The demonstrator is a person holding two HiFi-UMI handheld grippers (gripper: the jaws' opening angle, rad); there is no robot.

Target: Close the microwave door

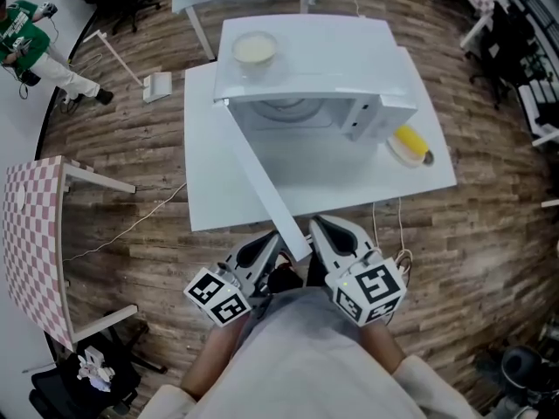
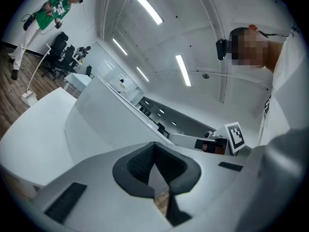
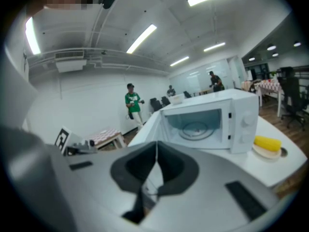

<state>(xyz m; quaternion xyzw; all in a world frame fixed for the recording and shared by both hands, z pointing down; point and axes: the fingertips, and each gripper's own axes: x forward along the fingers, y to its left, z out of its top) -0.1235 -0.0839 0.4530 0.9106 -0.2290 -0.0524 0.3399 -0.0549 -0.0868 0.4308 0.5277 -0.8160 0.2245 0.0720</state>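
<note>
Out from the microwave (image 1: 332, 51), in head view, its door (image 1: 262, 182) stands wide, free edge between left tool (image 1: 269, 250) and right tool (image 1: 321, 232); left gripper view, then right gripper view, show jaws clenched empty, so closing seems unstarted: next, push the door's outer face.

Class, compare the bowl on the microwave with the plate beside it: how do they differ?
The bowl sits on top of the microwave; the plate lies on the table. The bowl holds something pale; the plate carries a yellow corn cob. Both are round.
</note>
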